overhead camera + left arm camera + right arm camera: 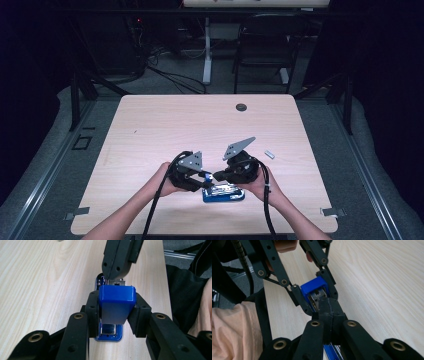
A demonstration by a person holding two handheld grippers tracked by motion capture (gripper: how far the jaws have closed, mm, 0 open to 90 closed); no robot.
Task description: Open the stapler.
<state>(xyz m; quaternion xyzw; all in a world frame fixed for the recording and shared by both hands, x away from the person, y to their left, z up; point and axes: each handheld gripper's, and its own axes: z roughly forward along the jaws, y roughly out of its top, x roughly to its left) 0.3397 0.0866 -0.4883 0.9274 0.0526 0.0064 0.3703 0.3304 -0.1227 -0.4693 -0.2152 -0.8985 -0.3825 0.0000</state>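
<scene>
A blue stapler (223, 195) lies near the table's front edge, its base flat on the wood. Its blue top cover (117, 298) is swung up from the base (108, 336). My left gripper (116, 311) is shut on that cover, one pad on each side. My right gripper (328, 302) comes in from the opposite side with its jaws pressed together. Its tips sit at the metal part (317, 296) just under the blue cover (313, 286). Whether they pinch anything I cannot tell. In the high view the left gripper (200, 175) and right gripper (215, 176) meet tip to tip above the stapler.
A small silver piece (270, 154) lies on the table to the right of the hands. A round black grommet (241, 107) sits near the far edge. A black chair (265, 40) and a desk leg (206, 50) stand beyond the table.
</scene>
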